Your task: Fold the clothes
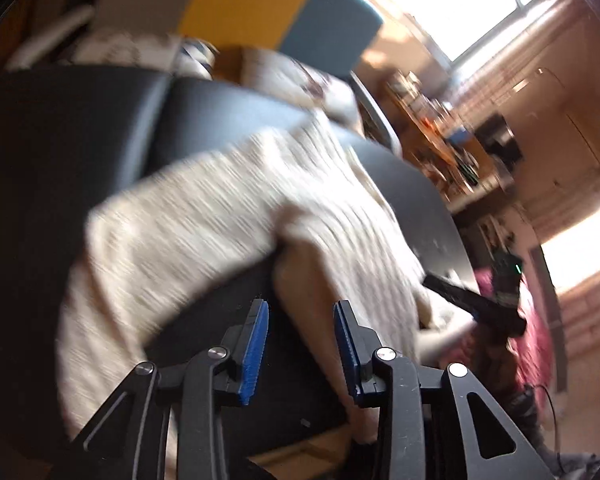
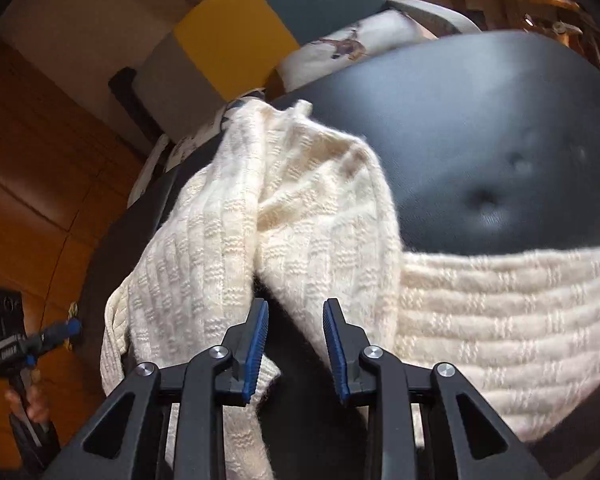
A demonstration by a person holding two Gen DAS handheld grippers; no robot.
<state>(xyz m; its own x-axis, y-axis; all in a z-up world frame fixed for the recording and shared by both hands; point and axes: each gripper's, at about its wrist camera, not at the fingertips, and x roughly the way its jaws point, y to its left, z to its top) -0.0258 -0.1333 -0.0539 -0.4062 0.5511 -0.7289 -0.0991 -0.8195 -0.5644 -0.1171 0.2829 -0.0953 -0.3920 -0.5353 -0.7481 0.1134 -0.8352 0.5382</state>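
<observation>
A cream knitted sweater (image 2: 308, 216) lies rumpled on a black padded surface (image 2: 500, 128); it is motion-blurred in the left wrist view (image 1: 220, 216). My right gripper (image 2: 296, 308) is open just above the sweater's bunched fold, with nothing between its blue pads (image 2: 256, 344). My left gripper (image 1: 302, 312) is open too, hovering over the sweater's near edge and the black surface (image 1: 80, 128). The right gripper (image 1: 476, 300) shows at the sweater's far right side in the left wrist view. The left gripper (image 2: 74, 326) shows at the far left in the right wrist view, held by a hand (image 2: 32, 400).
A chair with a yellow and blue-grey back (image 2: 268, 20) stands behind the black surface, with patterned cloth (image 2: 348, 46) on its seat. Wooden floor (image 2: 28, 184) lies to the left. Cluttered shelves (image 1: 444, 136) and a bright window (image 1: 460, 0) are on the right.
</observation>
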